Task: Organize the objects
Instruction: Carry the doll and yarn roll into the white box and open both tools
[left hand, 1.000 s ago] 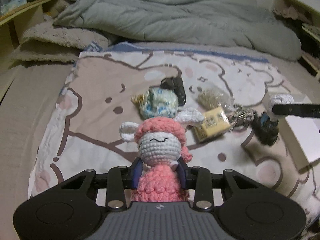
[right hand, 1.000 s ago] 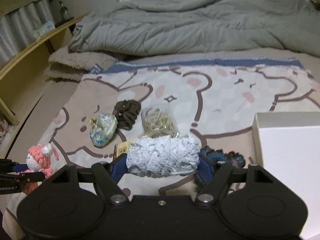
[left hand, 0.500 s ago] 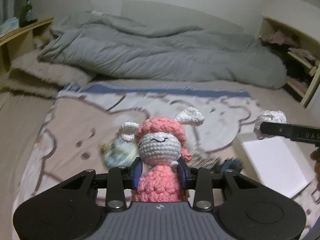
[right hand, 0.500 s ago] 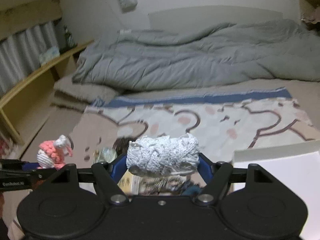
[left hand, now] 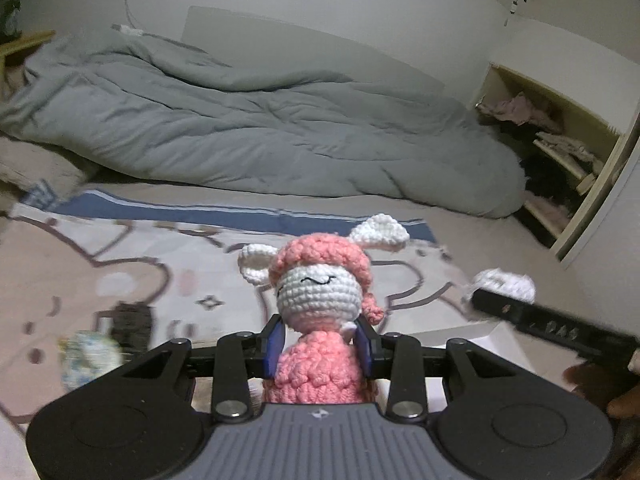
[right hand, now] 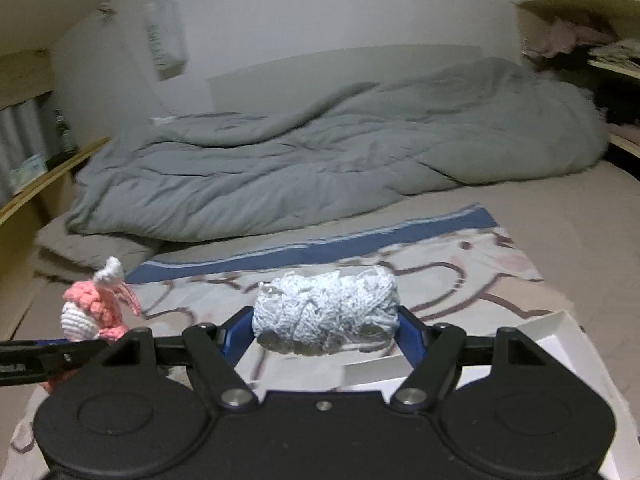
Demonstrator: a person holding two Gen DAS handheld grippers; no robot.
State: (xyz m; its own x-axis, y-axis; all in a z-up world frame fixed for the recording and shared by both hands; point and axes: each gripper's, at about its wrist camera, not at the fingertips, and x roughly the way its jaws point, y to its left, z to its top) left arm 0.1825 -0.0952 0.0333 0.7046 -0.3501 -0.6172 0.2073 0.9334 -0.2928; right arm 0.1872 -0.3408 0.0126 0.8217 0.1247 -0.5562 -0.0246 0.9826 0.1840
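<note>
Both grippers have gone up since a second ago — the small things on the blanket have slid low and to the left in the left wrist view, and the gray quilt (left hand: 256, 132) fills more of each picture. Left gripper (left hand: 319, 347) is closed tight on the pink knitted sheep (left hand: 320, 304), which stands straight up between its blue pads (left hand: 275, 345). Right gripper (right hand: 326, 330) is closed on the pale blue yarn roll (right hand: 326, 314), lying sideways between its fingers. Both are held up in the air, level, pointing toward the quilt. A white box (right hand: 556, 344) sits on the cartoon blanket (left hand: 120, 264) — below and to the right of the yarn roll. Blurry black hair ties (left hand: 130, 320) lie low on the left.
</note>
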